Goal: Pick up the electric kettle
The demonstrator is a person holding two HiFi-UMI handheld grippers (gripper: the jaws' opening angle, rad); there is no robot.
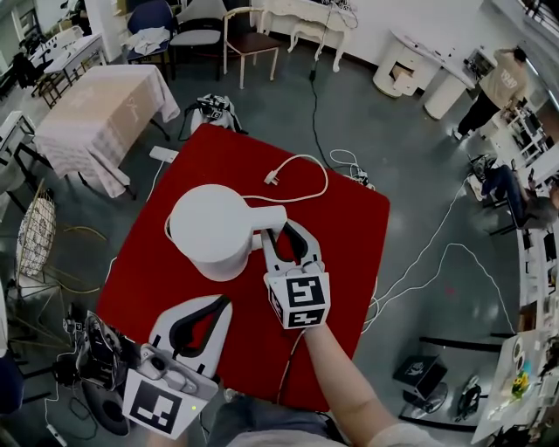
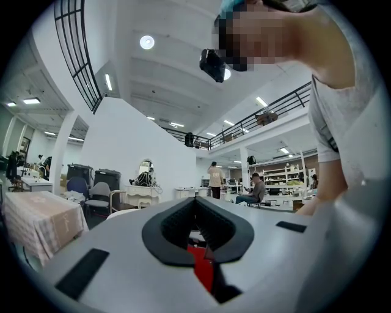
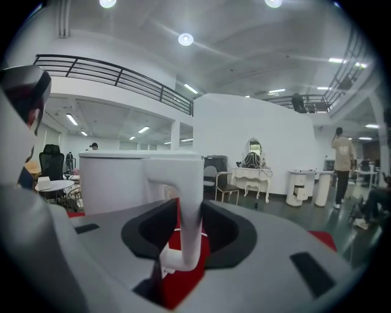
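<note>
With the white electric kettle standing on the red bench and its handle between the right gripper's parted jaws, the person should clamp squarely on it, then lift straight up.

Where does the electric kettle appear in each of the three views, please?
Head view: the electric kettle stands centre-left on the red table, with its handle toward the right gripper.
Left gripper view: it cannot be made out, as little of the table shows.
Right gripper view: it stands left of centre, with its handle between the open jaws.
Shared landmark: the white dressing table.
</note>
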